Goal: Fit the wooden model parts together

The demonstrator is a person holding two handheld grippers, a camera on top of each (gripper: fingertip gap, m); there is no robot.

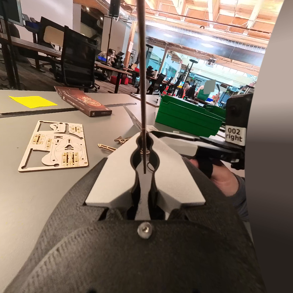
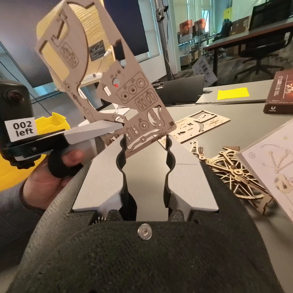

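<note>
Left tool (image 2: 122,125) clamped on upright laser-cut parts sheet (image 2: 101,76); right tool (image 2: 145,141) wide open, empty, beneath its lower edge. Best pinching one small part squarely.

Bright, even indoor light from overhead; ceiling (image 1: 206,19) blown out to glare in the left wrist view. Soft, faint shadows on the grey surface (image 1: 47,182). Strong wide-angle bending at the edges, dark smeared band down the right side. Motion blur on the wooden wheel assembly (image 2: 234,176) in the right wrist view; background soft.
</note>
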